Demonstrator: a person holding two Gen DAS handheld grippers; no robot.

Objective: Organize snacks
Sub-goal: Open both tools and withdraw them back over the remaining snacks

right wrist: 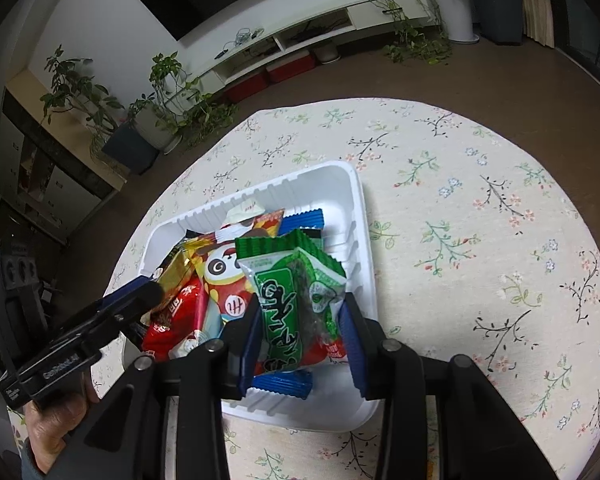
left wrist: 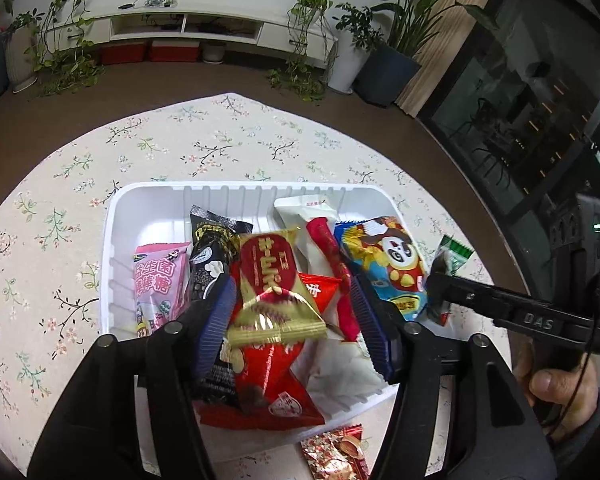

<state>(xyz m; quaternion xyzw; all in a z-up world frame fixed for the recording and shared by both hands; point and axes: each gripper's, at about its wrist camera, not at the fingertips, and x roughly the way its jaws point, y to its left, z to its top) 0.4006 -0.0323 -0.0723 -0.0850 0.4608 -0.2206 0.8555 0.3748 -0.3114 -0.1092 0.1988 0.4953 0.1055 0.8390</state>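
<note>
A white plastic tray (left wrist: 148, 200) sits on the flowered tablecloth and holds several snack packets. My left gripper (left wrist: 294, 300) is over the tray, its blue pads either side of a red-and-gold wafer packet (left wrist: 272, 280), gripping it. My right gripper (right wrist: 300, 320) holds a green seaweed packet (right wrist: 284, 300) between its pads above the tray's (right wrist: 340, 176) right side. In the left wrist view the right gripper (left wrist: 440, 280) comes in from the right with that green packet (left wrist: 454, 254). A pink packet (left wrist: 160, 280), a black packet (left wrist: 212, 256) and a blue panda packet (left wrist: 388, 260) lie in the tray.
A red patterned packet (left wrist: 336, 456) lies on the cloth just outside the tray's near edge. The round table (right wrist: 480, 200) has bare cloth to the right of the tray. Potted plants and a TV cabinet stand beyond the table.
</note>
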